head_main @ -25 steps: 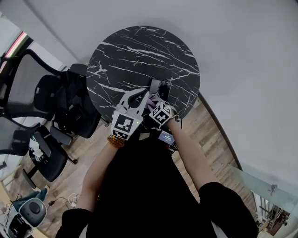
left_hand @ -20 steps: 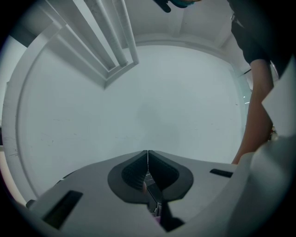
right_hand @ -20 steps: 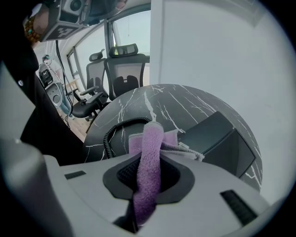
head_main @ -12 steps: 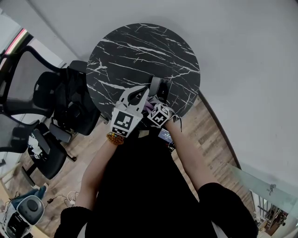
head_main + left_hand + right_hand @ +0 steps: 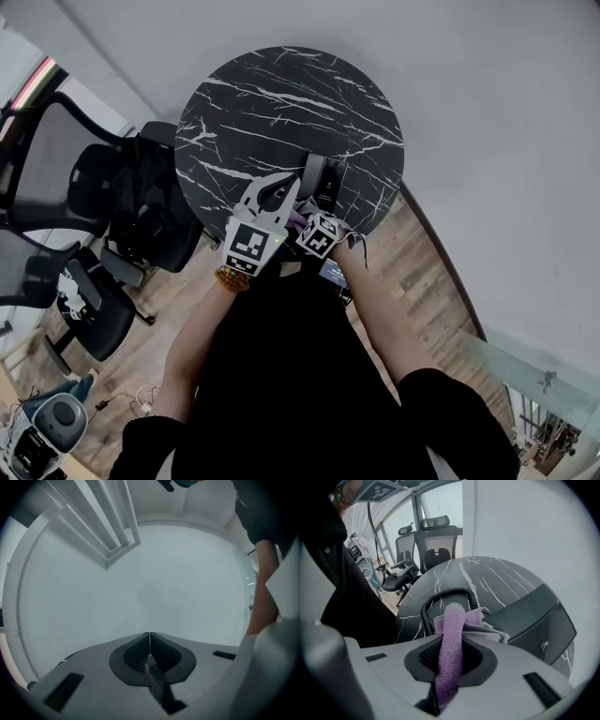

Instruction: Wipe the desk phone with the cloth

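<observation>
The dark desk phone rests near the front right edge of the round black marble table. In the right gripper view the phone lies just ahead on the right, its coiled cord looping on the left. My right gripper is shut on a purple cloth, whose free end rests by the phone's near edge. From the head view the right gripper sits at the table's front edge with the cloth showing beside it. My left gripper hovers just left of the phone, shut, and faces a white wall.
Black office chairs stand to the left of the table on a wooden floor. A white wall lies behind and to the right of the table. A small dark device shows under the table's front edge. A glass railing is at lower right.
The right gripper with the cloth has drawn back slightly toward the person along the phone's near edge. The left gripper has shifted a little further onto the table.
</observation>
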`<state>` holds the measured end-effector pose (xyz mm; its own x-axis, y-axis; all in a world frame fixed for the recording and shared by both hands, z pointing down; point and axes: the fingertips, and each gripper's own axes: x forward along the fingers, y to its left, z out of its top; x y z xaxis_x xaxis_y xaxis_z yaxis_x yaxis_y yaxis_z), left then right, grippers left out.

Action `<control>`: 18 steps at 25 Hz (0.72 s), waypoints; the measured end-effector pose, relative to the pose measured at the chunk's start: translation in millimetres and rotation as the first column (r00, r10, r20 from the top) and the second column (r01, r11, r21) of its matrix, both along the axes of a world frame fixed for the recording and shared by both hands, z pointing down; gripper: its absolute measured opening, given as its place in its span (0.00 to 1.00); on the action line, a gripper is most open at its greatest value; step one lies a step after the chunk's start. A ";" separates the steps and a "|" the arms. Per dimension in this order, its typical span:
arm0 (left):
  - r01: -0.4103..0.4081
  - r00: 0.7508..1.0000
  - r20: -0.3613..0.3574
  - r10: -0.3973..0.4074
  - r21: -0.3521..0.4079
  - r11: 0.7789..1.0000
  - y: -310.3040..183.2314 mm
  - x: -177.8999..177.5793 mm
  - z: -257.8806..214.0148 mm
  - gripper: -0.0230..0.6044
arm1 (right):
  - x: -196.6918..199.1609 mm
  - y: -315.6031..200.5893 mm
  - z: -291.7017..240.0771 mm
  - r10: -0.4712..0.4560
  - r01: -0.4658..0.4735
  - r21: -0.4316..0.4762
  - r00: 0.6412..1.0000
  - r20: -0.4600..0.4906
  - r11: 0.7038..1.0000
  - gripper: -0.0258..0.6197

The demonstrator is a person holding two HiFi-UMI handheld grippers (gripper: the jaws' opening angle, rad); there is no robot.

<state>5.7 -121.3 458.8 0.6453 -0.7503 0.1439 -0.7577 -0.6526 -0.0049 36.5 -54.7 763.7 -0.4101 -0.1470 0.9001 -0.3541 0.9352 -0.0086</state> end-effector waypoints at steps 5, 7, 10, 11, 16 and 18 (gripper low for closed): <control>0.010 1.000 -0.013 -0.010 0.014 1.000 -1.2 -3.2 -3.8 0.06 | -0.1 1.5 -7.8 -0.059 0.058 0.063 0.998 0.007 0.996 0.13; 0.016 1.000 -0.021 -0.015 0.011 1.000 -2.2 -4.6 -3.8 0.06 | -1.7 2.1 -18.4 -0.083 0.079 0.094 0.996 0.039 0.992 0.13; 0.012 0.999 -0.036 -0.011 0.027 1.000 -2.3 -4.3 -7.8 0.06 | -5.7 -3.6 -49.3 -0.111 0.089 0.155 0.984 0.141 0.984 0.13; 0.007 0.999 -0.040 -0.006 0.036 0.999 -1.9 -3.6 -9.7 0.06 | -5.6 -8.9 -62.0 -0.115 0.083 0.184 0.978 0.171 0.979 0.13; -0.004 0.999 -0.045 0.005 0.041 0.999 -1.7 1.6 -10.0 0.06 | 10.5 -54.6 -121.3 -0.087 -0.005 0.339 0.963 0.256 0.941 0.13; -0.013 0.999 -0.047 0.015 0.044 0.999 -1.4 5.6 -10.3 0.06 | 28.2 -83.9 -133.7 -0.064 -0.027 0.397 0.975 0.215 0.918 0.13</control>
<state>11.3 -122.7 448.5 0.6609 -0.7462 0.0799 -0.7487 -0.6629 0.0023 64.7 -138.6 630.0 -0.5961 -0.4615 0.6571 -0.3682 0.8843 0.2871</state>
